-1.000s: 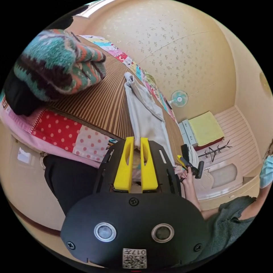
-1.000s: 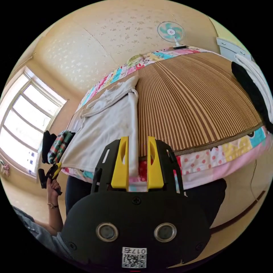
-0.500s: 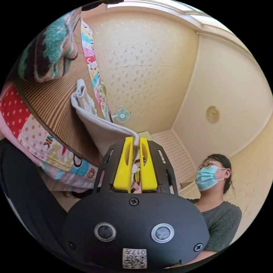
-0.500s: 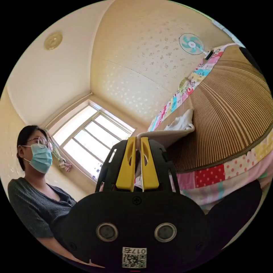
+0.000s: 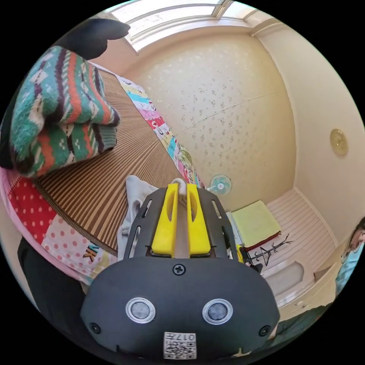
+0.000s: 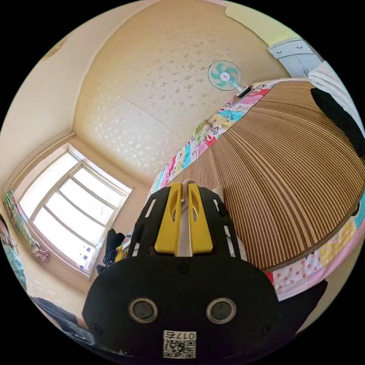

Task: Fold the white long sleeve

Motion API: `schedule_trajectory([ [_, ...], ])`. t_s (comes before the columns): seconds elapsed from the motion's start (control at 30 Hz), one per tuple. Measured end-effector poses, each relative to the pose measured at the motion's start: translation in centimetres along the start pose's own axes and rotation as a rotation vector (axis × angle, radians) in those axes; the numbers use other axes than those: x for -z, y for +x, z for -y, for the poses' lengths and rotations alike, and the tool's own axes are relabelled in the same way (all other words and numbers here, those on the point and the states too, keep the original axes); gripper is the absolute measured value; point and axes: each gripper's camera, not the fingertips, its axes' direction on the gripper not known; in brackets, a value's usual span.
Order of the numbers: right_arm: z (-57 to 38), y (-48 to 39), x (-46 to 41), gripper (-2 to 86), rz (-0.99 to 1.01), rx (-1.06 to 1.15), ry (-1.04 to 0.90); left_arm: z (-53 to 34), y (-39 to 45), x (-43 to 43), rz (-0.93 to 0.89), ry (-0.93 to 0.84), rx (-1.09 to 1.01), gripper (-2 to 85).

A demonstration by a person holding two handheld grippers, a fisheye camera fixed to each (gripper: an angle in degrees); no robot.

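**A:** While both clamps are on, status: left gripper (image 5: 181, 187) has its yellow jaws pinched onto a fold of the white long sleeve (image 5: 131, 207). Soft, matte cloth, bunched and creased beside the black jaw frame, draped over the bed's near edge.

**B:** Right side?

**A:** Right gripper (image 6: 184, 186) same, jaws nearly together with a thin strip of the white fabric squeezed between them. A bit more cloth shows just past the frame, on the mat.

**B:** Surface under it?

**A:** Bed with a bamboo mat (image 6: 289, 171), narrow brown slats, ribbed, running in parallel lines. Around it a patchwork quilt (image 5: 64, 235): red polka-dot squares, pink dotted squares, cartoon prints, pink border.

**B:** Anything else on the mat?

**A:** Folded knit sweater (image 5: 57, 114), thick, fuzzy, teal, orange and dark stripes in a banded pattern, on the mat well apart from the shirt. Something black sits behind it, can't tell what. In the right gripper view a dark folded item (image 6: 338, 118) with a white one beside it at the mat's far corner.

**B:** Room?

**A:** Speckled cream wallpaper, round teal fan (image 6: 225, 75) past the bed, bright window (image 6: 72, 213) with a pale frame.
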Motion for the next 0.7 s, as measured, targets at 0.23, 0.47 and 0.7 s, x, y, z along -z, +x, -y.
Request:
schedule_trajectory([
  [0.23, 4.7, 3.6, -14.4, 6.3, -0.03, -0.124, -0.107, 2.4, -4.4, -11.9, 0.151, 0.027, 0.146, 6.3],
  [0.47, 3.6, 0.4, -14.4, 12.9, -0.082, 0.098, -0.055, 1.6, -2.9, -9.5, 0.131, -0.02, -0.076, 13.6],
  [0.7, -1.3, -9.1, -21.6, 6.1, 0.019, 0.404, -0.549, -6.6, -5.3, -7.1, 0.242, -0.289, -0.058, 17.1],
])
